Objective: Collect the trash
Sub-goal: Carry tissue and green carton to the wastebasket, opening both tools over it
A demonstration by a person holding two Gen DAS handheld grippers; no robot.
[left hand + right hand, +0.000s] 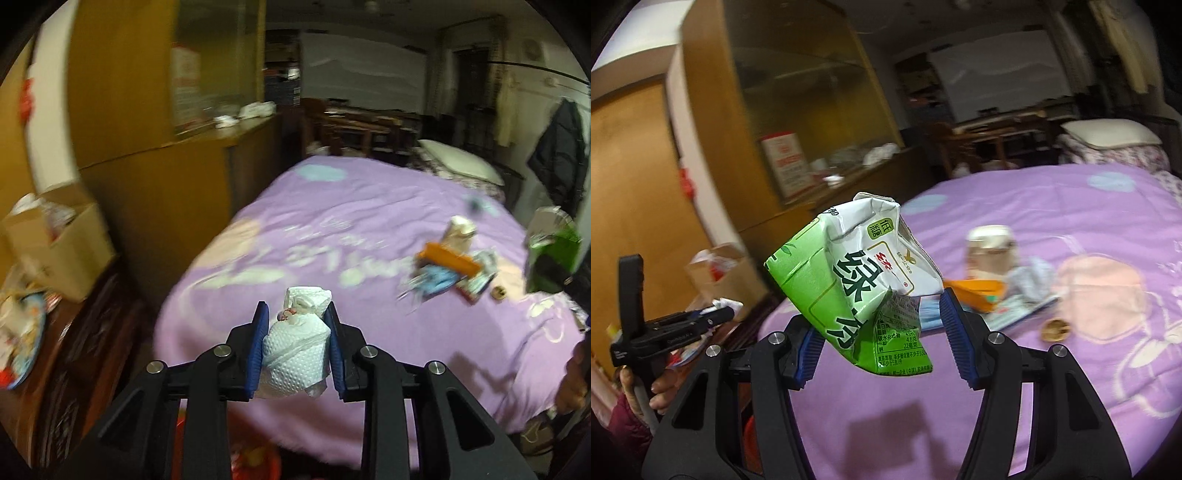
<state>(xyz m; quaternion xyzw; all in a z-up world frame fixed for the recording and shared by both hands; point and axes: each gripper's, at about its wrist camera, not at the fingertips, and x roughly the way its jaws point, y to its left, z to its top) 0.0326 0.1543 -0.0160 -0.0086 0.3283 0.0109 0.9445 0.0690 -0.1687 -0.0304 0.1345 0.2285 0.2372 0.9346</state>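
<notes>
Left gripper (295,345) low at centre of the left wrist view, blue pads (258,343) pressed tight on both sides of a wad of white tissue (297,354), black linkage arms fanning down to the bottom edge. Right gripper (882,332) low at centre of the right wrist view, pointing slightly downward, jaws half apart and clamped on a crumpled green and white carton (857,273) sticking up and leftward between the pads. At lower left of that same view, left gripper seen side-on, gripped from below by a hand (646,391) with a dark red sleeve (626,424) at the wrist.
</notes>
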